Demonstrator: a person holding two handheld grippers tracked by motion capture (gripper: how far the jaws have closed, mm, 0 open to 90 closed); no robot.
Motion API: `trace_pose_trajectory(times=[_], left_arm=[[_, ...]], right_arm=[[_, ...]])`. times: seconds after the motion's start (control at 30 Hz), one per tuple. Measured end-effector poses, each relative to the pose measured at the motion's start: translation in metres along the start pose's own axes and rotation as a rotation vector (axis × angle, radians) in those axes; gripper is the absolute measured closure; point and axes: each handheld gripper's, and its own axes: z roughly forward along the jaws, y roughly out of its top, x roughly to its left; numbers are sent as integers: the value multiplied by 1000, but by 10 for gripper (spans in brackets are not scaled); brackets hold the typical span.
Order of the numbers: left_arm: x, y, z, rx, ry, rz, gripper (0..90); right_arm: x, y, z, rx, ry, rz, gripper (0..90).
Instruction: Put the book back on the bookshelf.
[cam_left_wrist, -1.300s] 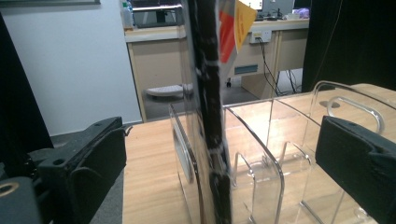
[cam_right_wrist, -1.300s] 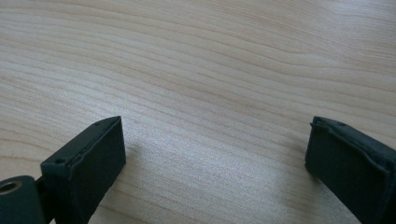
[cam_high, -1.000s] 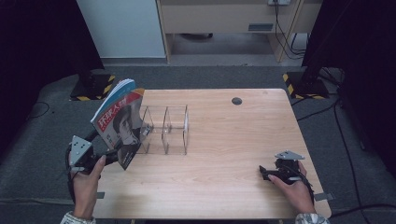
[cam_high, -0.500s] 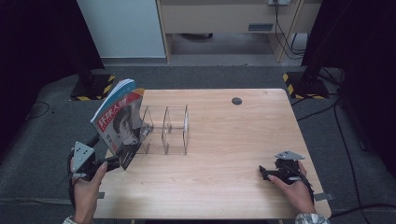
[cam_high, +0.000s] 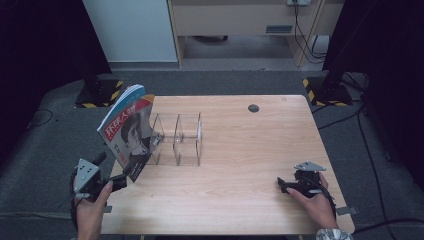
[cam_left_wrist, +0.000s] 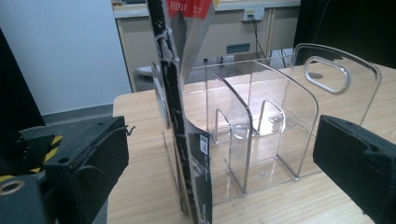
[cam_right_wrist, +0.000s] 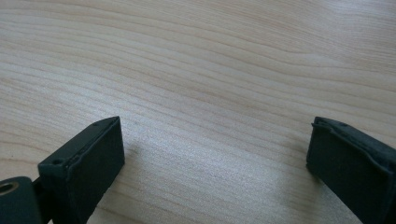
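A magazine (cam_high: 126, 131) stands tilted in the end slot of a clear rack (cam_high: 177, 139) on the desk (cam_high: 250, 175). Left gripper (cam_high: 116, 182), jaws spread, sits just beside it; right gripper (cam_high: 290, 186) rests spread, well apart. Placing looks finished; next, probably withdrawing

The magazine (cam_left_wrist: 187, 116) top is cut off by the frame's upper edge.

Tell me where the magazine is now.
In the high view the magazine stands tilted at the table's left side, at the left end of the clear rack, before the open left tongs.
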Motion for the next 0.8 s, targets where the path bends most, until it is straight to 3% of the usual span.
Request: trace_pose_trajectory(times=[0.3,0.53,0.8], left_arm=[[-6,-6,-12,20,-36,-10,38],[-16,-6,-18,26,-65,22,47],[-26,-5,-11,49,-97,58,58]], right_arm=[[0,0,0,0,0,0,44],[0,0,0,0,0,0,44],[0,0,0,0,0,1,44]])
